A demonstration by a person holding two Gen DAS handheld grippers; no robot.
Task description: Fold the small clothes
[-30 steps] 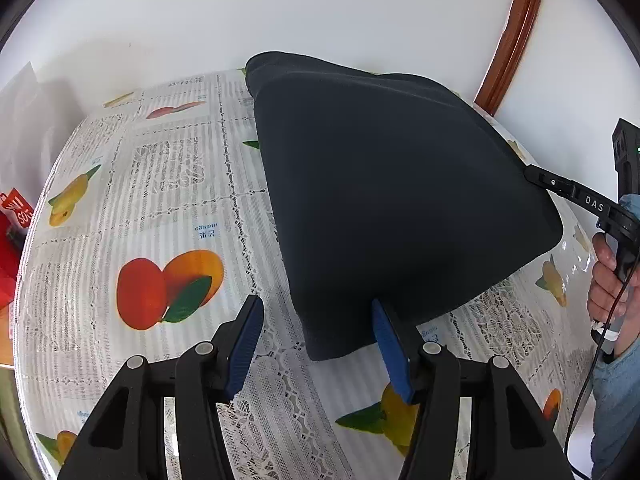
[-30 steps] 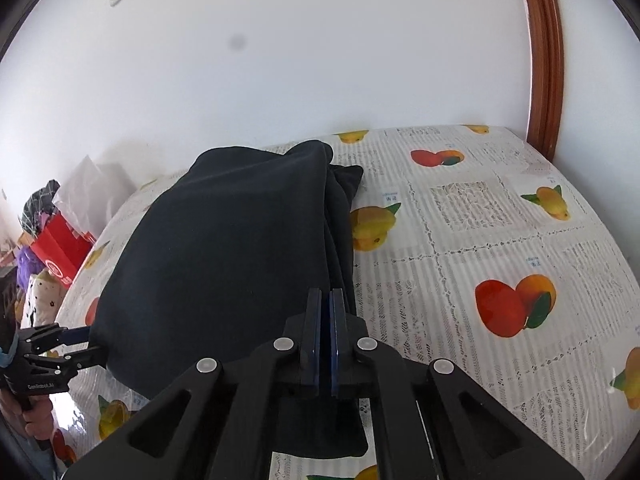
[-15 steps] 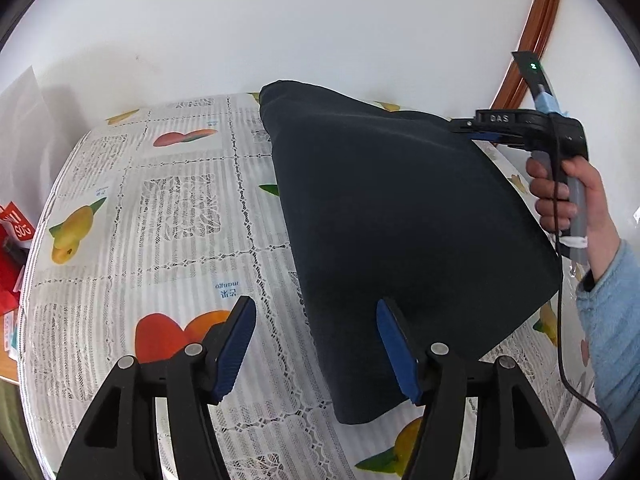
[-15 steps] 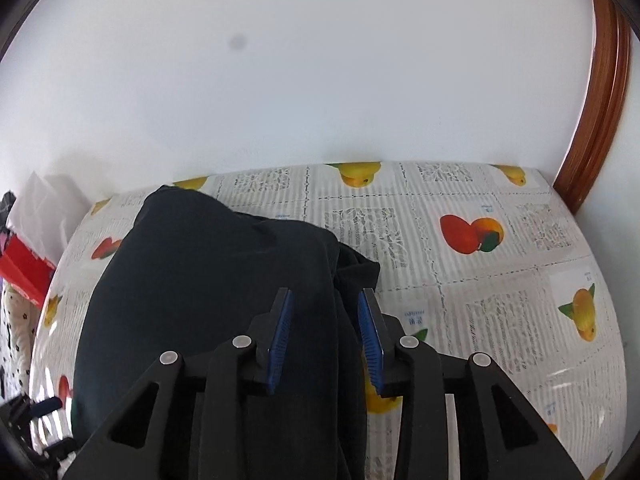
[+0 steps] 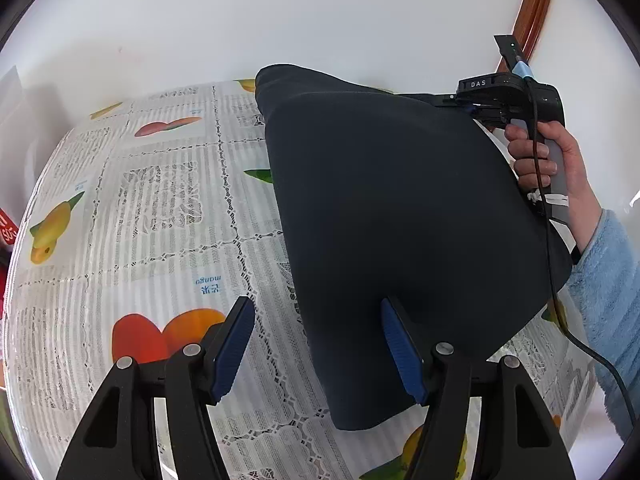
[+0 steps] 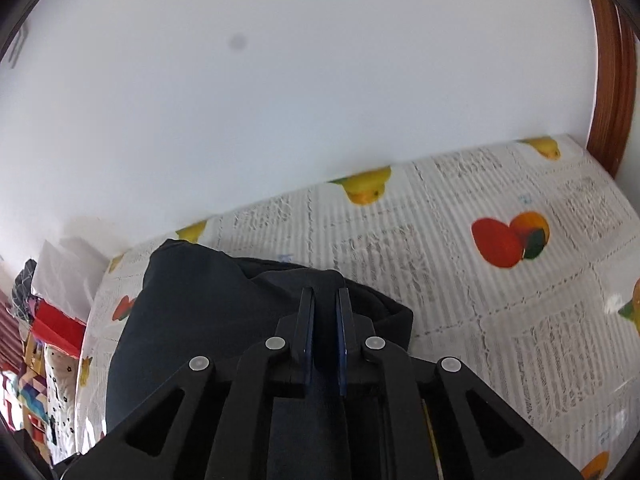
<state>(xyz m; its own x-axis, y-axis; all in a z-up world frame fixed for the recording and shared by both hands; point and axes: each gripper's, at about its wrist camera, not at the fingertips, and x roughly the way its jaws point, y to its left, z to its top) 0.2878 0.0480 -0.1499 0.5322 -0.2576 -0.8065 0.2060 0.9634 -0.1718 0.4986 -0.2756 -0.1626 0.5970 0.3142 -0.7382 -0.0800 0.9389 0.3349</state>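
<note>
- dark garment (image 5: pixel 392 216) on fruit-print tablecloth (image 5: pixel 152 208), right of centre
- right gripper (image 6: pixel 324 320) just closed, pinching its far edge at 2 o'clock
- left gripper (image 5: pixel 316 344) spread, nothing pinched
- soft, limp, light; take corners

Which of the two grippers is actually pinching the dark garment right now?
The right gripper: its blue pads are closed on a fold of the dark garment. The left gripper stands open, one finger on the cloth, nothing clamped.
</note>
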